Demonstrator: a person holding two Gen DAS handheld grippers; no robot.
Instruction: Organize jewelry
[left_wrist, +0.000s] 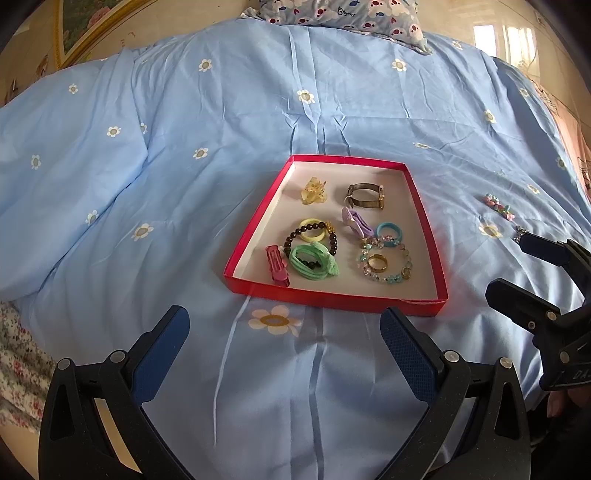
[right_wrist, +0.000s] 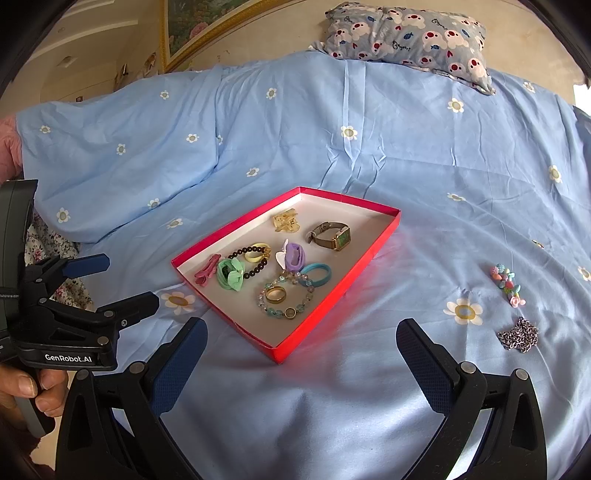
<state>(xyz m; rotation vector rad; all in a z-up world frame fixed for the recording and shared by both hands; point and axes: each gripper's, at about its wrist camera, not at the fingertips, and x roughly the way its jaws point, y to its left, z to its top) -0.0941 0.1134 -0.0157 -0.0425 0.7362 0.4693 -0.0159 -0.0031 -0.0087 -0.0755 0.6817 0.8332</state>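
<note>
Both claws gape wide and hold nothing. The red tray (right_wrist: 373, 251) of jewelry lies ahead of the left claw (left_wrist: 284, 332). The silver chain (right_wrist: 517, 335) lies on the bed, right of the right claw (right_wrist: 301, 343).

Matt cardboard tray (right_wrist: 334, 293) on smooth cotton bedsheet (right_wrist: 424, 177); shiny metal chain (right_wrist: 519, 335).

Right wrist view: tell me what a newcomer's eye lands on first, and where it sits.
The red tray in the middle of the blue bedspread stands out first, crowded with hair ties, bracelets, a ring and a watch. Next come two pieces left outside it on the bedspread to its right: a pastel bead bracelet and, nearer the camera, a silver chain. Both grippers hover with jaws open, holding nothing.
</note>
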